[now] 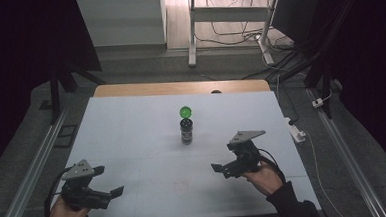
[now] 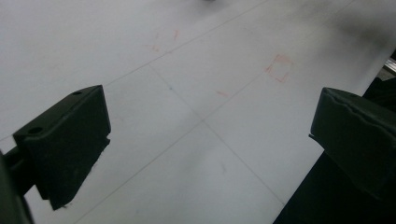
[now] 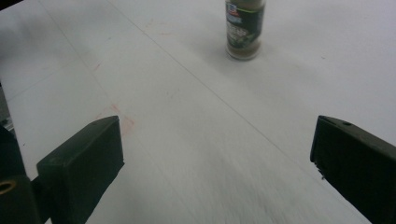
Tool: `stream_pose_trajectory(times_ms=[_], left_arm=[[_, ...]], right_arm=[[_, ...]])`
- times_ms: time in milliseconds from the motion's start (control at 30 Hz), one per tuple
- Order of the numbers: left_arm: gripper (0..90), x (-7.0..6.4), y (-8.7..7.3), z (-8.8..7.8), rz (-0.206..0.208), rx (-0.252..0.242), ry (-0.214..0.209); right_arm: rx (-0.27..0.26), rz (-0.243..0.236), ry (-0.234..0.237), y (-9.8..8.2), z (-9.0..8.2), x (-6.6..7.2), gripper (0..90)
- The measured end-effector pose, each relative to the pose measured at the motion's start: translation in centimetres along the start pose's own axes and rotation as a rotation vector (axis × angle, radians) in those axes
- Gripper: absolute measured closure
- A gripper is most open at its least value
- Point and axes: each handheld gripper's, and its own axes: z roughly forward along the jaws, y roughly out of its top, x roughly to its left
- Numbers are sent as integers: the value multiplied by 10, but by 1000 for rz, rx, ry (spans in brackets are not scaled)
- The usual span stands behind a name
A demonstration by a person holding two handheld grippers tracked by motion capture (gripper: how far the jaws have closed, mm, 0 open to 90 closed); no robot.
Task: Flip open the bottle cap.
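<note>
presently the small jar (image 1: 186,131) stands upright near the middle of the white table (image 1: 132,141), a green ball (image 1: 185,112) resting on its top. the right gripper (image 1: 218,168) sits nearer and to the right of the jar, well apart from it, jaws wide and empty. the left gripper (image 1: 119,191) hangs over the near left corner, jaws likewise wide, gripping nothing.

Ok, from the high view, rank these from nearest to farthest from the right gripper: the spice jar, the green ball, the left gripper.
1. Spice jar: up and left of the right gripper, mid-table.
2. Green ball: just behind the jar.
3. Left gripper: across the table, near the front left edge.
</note>
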Motion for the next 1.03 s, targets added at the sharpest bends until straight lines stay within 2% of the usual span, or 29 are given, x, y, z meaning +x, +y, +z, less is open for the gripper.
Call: stream_pose_trajectory(times_ms=[267,467,800,867,1033], left_arm=[[0,3,-10,-12,-19,-9,45],[0,5,-17,-18,-41,-10,62],[0,7,-20,-20,-57,14,62],[0,6,-20,-19,-59,19,63],[0,7,-19,-18,-62,24,54]], right_arm=[[-52,51,-68,-29,-42,-4,0],[-45,100,-128,-52,-61,-7,0],[-21,161,-215,-74,-79,-5,0],[-38,176,-229,-76,-83,-6,0],[-32,197,-229,-78,-85,-7,0]])
